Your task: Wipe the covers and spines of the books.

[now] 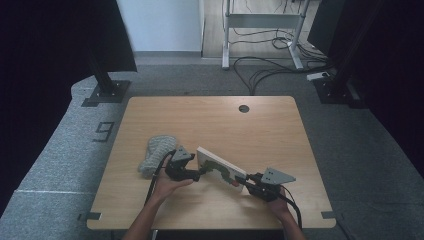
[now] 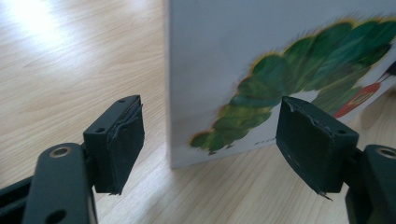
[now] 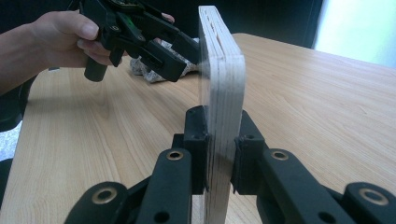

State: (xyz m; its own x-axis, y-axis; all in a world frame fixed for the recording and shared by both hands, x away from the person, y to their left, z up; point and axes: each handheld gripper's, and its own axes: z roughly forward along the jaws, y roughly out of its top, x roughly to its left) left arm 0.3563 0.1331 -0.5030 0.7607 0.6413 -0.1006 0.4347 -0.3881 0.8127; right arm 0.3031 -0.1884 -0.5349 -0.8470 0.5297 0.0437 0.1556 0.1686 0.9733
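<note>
Cardboard picture book (image 3: pixel 219 93) stands on edge because the right gripper (image 3: pixel 218 154) pinches its near end, steadying it. Left gripper (image 2: pixel 210 149) hovers with jaws spread at the book's far left end, ready to grab.

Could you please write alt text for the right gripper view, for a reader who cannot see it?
The right tongs are shut on the edge of a thick board book that stands upright on a wooden table. Beyond it, a hand brings the open left tongs up to the book's far end, with a grey knitted item lying behind them.
</note>
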